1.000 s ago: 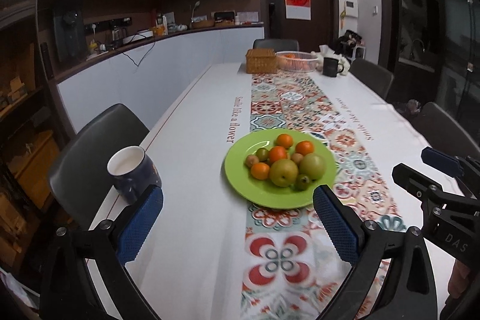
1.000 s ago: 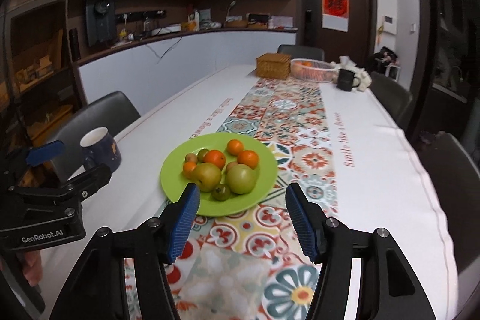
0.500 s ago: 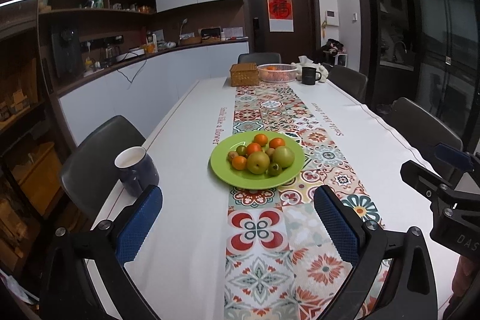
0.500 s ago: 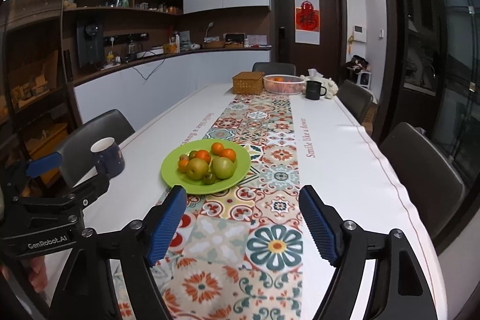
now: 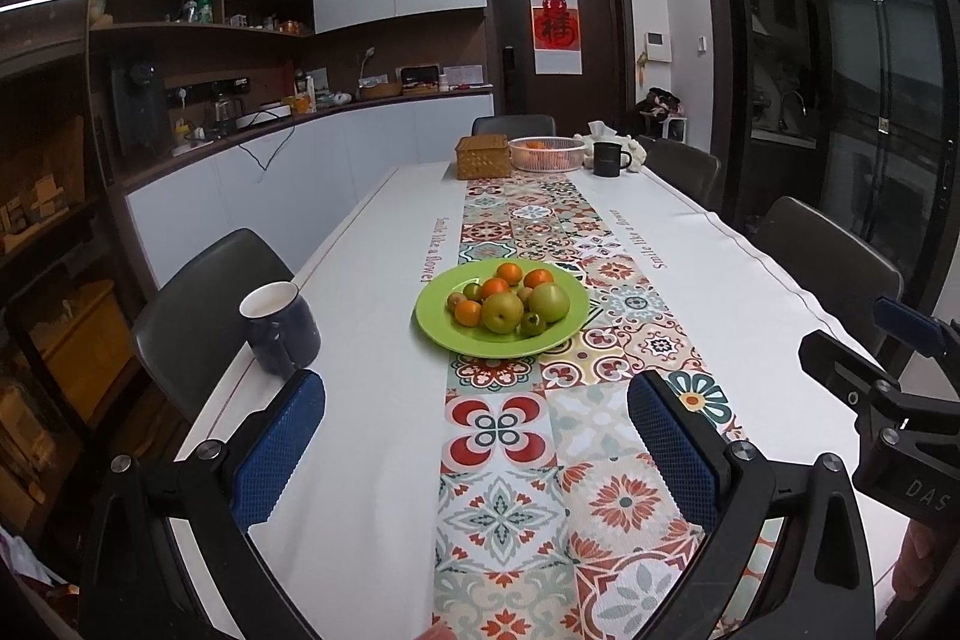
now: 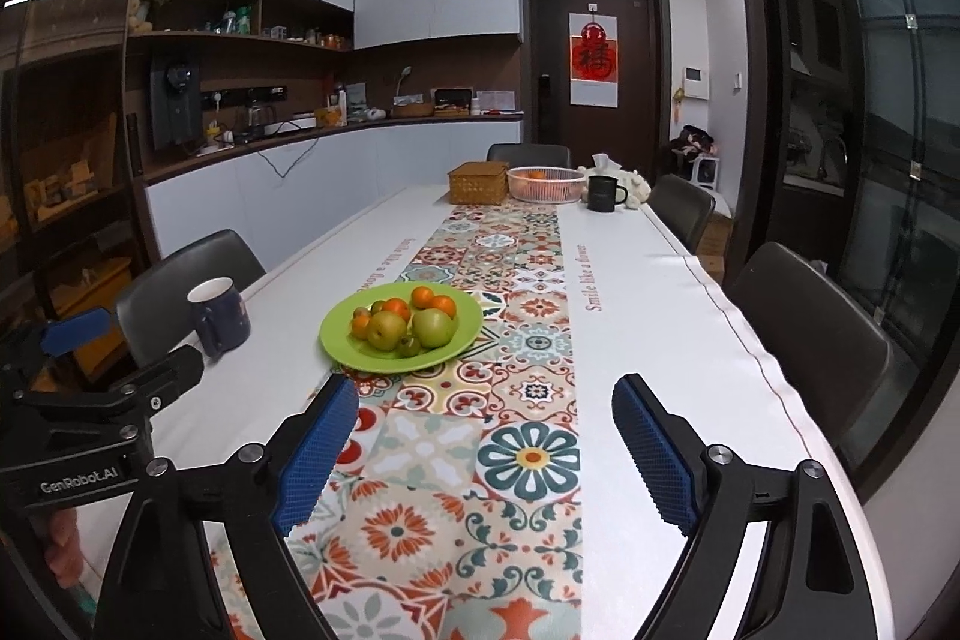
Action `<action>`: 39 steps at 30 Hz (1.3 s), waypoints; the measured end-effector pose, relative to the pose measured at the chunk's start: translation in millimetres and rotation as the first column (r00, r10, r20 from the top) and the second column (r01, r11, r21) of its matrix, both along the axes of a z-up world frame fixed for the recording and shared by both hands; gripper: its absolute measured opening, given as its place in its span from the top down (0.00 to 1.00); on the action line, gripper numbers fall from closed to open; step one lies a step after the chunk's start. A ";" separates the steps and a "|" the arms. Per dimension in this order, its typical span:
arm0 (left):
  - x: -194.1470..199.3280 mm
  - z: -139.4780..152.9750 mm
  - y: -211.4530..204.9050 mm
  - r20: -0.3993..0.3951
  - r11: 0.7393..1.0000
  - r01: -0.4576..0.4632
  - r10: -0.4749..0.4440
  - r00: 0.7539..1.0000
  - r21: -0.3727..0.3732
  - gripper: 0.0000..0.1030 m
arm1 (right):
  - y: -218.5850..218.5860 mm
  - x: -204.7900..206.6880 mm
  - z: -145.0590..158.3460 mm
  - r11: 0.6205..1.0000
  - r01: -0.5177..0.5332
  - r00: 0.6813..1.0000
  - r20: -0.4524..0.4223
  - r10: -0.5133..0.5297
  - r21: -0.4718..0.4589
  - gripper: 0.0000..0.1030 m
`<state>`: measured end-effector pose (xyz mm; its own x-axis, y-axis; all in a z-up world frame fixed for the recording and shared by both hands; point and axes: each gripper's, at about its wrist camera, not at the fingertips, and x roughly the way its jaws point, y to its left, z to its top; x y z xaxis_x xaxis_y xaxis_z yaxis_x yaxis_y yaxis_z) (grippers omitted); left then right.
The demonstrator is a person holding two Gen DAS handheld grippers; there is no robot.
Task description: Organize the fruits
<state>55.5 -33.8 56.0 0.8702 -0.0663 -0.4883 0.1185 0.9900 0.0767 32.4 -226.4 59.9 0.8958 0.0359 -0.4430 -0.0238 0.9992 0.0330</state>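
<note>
The fruits sit heaped on a green plate, which lies on the table partly over the left edge of a patterned runner. The heap holds several small oranges, two larger yellow-green round fruits and a few small green and brown ones.

Seen from the plate, the left gripper hangs nearer the camera end of the table, well apart from the fruits. Its blue-padded fingers stand wide apart with nothing between them but bare cloth and runner. The right gripper also sits on the near side of the plate, a little to the plate's right, over the runner. Its fingers are spreading wider, and no fruit lies between them. Neither gripper touches the plate.

Just left of the plate stands a dark blue mug with a white inside, near the table's edge. Far beyond the plate, at the other end of the table, are a woven basket, a pale mesh bowl holding orange fruit, and a black mug. Dark chairs line both long sides of the table.
</note>
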 end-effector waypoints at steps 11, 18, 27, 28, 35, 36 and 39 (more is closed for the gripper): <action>-16.3 -2.1 -2.1 0.013 1.000 0.007 -0.007 1.000 0.001 0.00 | -3.0 -13.3 -4.6 1.000 0.006 1.000 0.003 -0.006 0.005 0.15; -17.2 -2.0 -3.1 0.013 1.000 0.009 -0.009 1.000 0.002 0.00 | -2.9 -16.8 -4.8 1.000 0.008 1.000 0.003 -0.008 0.002 0.15; -17.6 -3.2 -3.7 0.009 1.000 0.010 -0.010 1.000 0.001 0.00 | -1.2 -19.4 -2.7 1.000 0.006 1.000 -0.001 -0.006 0.002 0.15; -18.1 -3.7 -3.8 0.007 1.000 0.011 -0.011 1.000 0.000 0.00 | -1.0 -19.6 -2.7 1.000 0.007 1.000 -0.002 -0.007 0.001 0.15; -17.4 -4.9 -3.1 0.002 1.000 0.006 -0.006 1.000 -0.001 0.00 | -0.5 -17.7 -3.0 1.000 0.004 1.000 -0.009 -0.004 0.002 0.15; -16.0 -4.7 -3.2 0.001 1.000 0.006 -0.006 1.000 -0.001 0.00 | -0.5 -17.6 -3.0 1.000 0.004 1.000 -0.009 -0.004 0.001 0.15; -15.8 -4.9 -3.2 -0.002 1.000 0.008 -0.008 1.000 -0.002 0.00 | -0.5 -17.4 -3.3 1.000 0.005 1.000 -0.011 -0.005 0.002 0.15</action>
